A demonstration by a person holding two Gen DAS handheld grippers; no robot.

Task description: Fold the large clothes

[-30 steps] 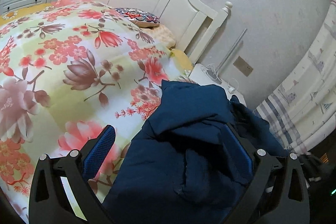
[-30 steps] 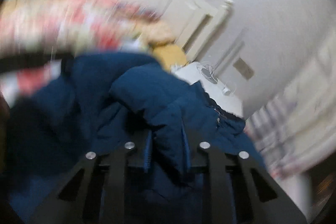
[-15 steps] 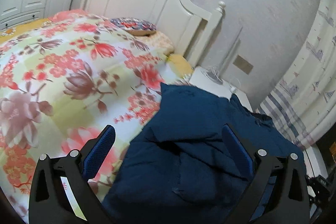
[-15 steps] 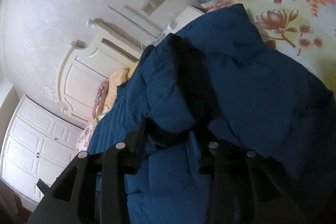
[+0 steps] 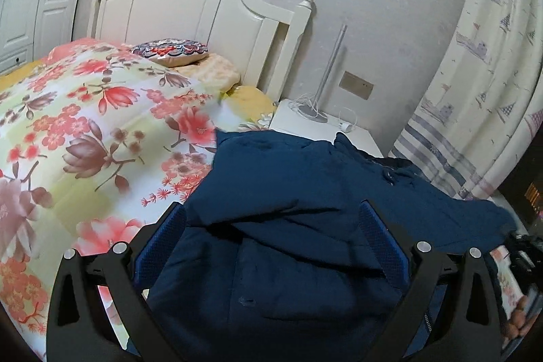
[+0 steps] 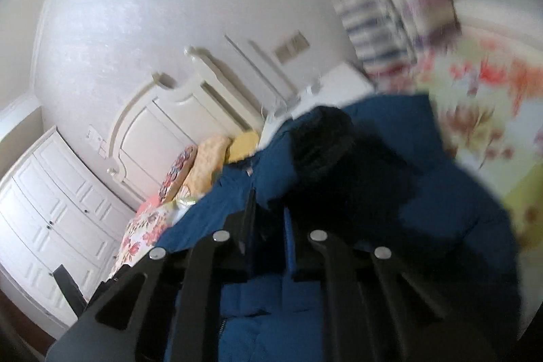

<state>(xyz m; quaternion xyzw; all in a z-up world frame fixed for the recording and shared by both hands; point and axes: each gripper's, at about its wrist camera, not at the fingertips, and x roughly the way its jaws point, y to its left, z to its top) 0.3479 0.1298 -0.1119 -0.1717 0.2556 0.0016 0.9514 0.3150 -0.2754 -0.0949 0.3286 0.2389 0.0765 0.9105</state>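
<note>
A large navy padded jacket (image 5: 288, 216) lies bunched on the right side of a floral quilt (image 5: 85, 131). My left gripper (image 5: 271, 226) is open, its blue-padded fingers (image 5: 159, 243) spread wide over the jacket's near part. My right gripper (image 6: 271, 226) is shut on a fold of the jacket (image 6: 424, 219), which fills the lower half of the blurred, tilted right wrist view. A dark lining patch (image 6: 325, 141) shows just beyond the fingertips.
The white headboard (image 5: 190, 19) and a patterned cushion (image 5: 169, 51) are at the far end of the bed. A white nightstand (image 5: 322, 128) with a lamp pole and cables stands at the right, by a striped curtain (image 5: 475, 83). White wardrobe doors (image 6: 57, 209) stand on the left.
The right gripper has swung and rolled while holding the jacket, dragging the fabric across the quilt. The jacket now lies flatter and wider under the left gripper, which stayed open and tilted up slightly.
</note>
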